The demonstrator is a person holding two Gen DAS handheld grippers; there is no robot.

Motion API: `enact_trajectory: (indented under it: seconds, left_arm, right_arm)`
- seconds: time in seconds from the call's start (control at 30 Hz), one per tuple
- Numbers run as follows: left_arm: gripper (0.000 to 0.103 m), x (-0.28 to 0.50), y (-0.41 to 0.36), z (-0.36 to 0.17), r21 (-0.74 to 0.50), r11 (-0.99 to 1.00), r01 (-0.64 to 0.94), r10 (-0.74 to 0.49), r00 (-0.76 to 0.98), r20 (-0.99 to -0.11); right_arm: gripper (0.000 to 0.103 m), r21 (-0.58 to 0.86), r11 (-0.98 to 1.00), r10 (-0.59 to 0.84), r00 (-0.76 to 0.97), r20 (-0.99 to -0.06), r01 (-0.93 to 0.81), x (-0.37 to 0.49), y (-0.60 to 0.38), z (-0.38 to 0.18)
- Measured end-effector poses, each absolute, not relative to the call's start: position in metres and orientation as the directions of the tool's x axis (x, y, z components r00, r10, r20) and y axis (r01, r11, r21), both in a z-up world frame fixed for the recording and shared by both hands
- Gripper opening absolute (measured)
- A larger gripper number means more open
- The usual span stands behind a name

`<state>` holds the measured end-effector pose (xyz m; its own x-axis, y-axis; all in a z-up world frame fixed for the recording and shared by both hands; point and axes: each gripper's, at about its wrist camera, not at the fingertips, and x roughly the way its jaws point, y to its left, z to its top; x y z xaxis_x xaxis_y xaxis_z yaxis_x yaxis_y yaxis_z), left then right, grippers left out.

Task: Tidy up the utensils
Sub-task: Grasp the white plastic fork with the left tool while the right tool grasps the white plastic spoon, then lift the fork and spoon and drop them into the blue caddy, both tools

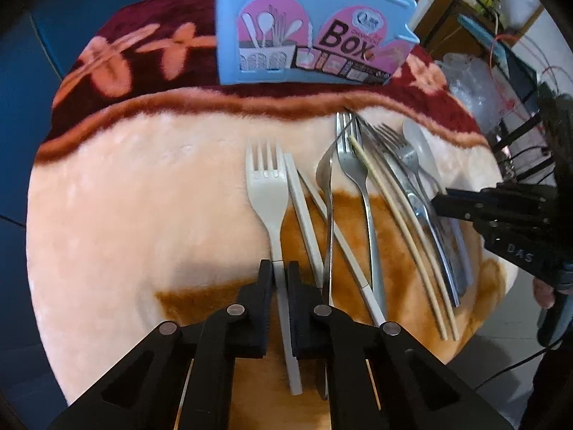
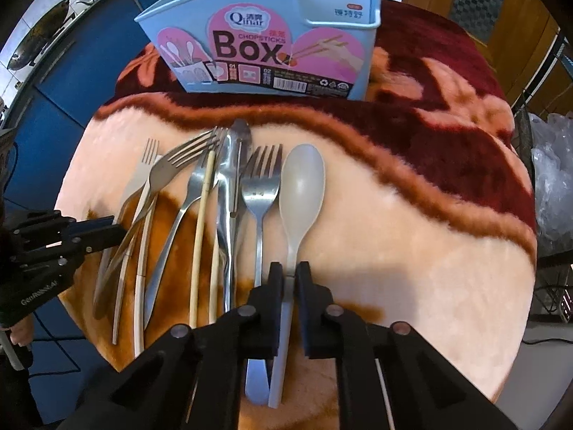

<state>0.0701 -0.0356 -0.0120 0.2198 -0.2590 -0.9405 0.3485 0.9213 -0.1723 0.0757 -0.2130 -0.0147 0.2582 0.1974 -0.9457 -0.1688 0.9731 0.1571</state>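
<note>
Both grippers point steeply down over the blanket-covered counter (image 1: 107, 197). The left gripper (image 1: 278, 268) pinches the handle of a beige plastic fork (image 1: 266, 186); the right gripper (image 2: 290, 270) pinches a pale plastic spoon (image 2: 302, 182). Both utensils lie flat near the counter's middle, before the blue chopsticks box (image 2: 258, 32) at its far edge.

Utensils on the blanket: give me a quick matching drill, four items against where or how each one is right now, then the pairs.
Column one:
1. plastic fork
2. plastic spoon
3. chopsticks box
4. wooden chopsticks

Column two:
A. standing upright at the far side of the blanket
B. handle pinched in the left gripper
C. lying loose among the metal cutlery
D. handle pinched in the right gripper

Pairs: 1-B, 2-D, 3-A, 4-C
</note>
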Motion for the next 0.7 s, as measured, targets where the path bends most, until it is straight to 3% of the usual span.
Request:
enact_trajectory:
  seconds: [0.2, 0.37, 0.7]
  left_arm:
    - [0.006, 0.056, -0.015, 0.013, -0.193, 0.911, 0.364, -0.32, 0.329, -0.888]
    - [0.006, 0.046, -0.006, 0.043, -0.201, 0.903, 0.38, -0.376, 0.474, -0.796]
    - [0.006, 0.063, -0.013, 0.087, -0.21, 0.89, 0.404, -0.444, 0.668, -0.597]
  right_arm:
    - [0.009, 0.191, 0.967, 0.242, 0.38, -0.893, -0.168, 0.057, -0.223, 0.007]
    - [0.009, 0.221, 0.96, 0.277, 0.498, -0.822, -0.169, 0.038, -0.233, 0.029]
    - [0.009, 0.261, 0.949, 0.302, 0.741, -0.6, -0.176, 0.036, -0.238, 0.058]
